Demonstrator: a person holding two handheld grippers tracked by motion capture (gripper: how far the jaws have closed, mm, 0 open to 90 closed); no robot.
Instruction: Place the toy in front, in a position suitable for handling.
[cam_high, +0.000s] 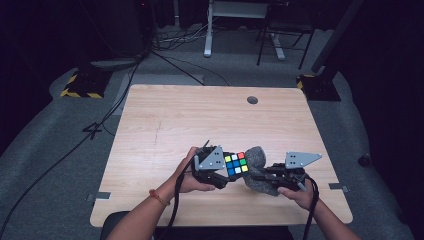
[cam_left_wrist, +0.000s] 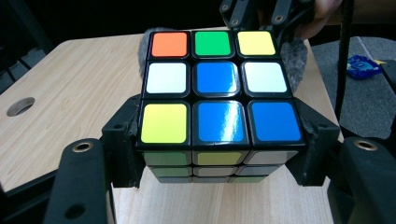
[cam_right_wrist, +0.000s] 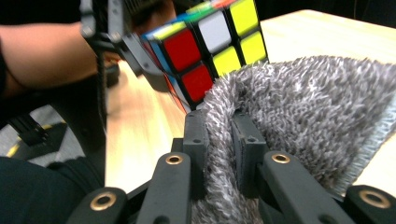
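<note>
Near the worktop's front edge, the left tool clamps a cube by its sides, colored face up. Just right of it, the right tool pinches a fold of grey cloth, which touches the cube's far side, ready for wiping.

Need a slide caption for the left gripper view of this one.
Left gripper clamps a scrambled cube over the wooden table, grey cloth behind it.

A glossy plastic cube meets a shaggy grey cloth above the matt pale wood table.
</note>
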